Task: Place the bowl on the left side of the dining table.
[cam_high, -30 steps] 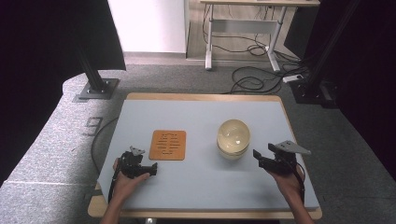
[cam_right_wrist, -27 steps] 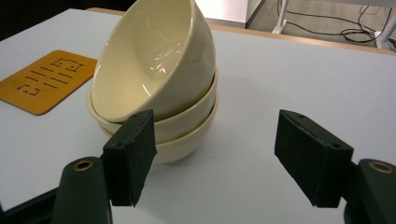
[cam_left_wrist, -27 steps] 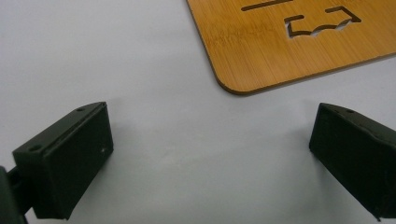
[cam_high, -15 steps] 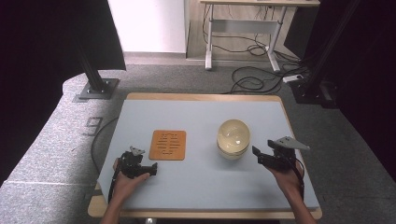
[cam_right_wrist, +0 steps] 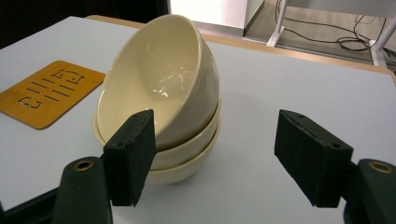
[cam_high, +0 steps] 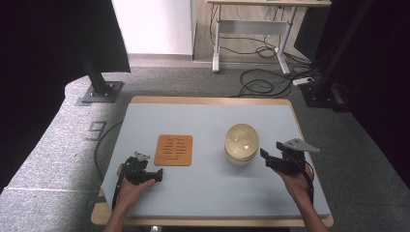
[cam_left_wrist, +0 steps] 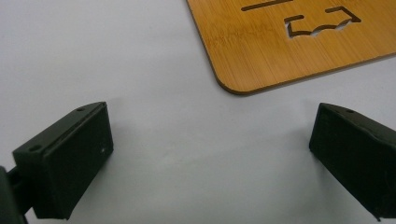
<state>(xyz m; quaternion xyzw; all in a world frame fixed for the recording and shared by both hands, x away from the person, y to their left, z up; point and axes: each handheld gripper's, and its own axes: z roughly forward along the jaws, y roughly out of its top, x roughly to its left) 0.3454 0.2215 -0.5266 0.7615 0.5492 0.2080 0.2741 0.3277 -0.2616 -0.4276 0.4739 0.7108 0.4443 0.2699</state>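
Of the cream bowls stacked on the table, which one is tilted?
The top cream ceramic bowl is tilted, its opening leaning toward the bamboo mat. The two cream bowls beneath it sit level, nested flat on the table.

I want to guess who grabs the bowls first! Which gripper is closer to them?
Right. The right gripper is just beside the stacked bowls, jaws open; the left gripper sits far off, near the wooden mat.
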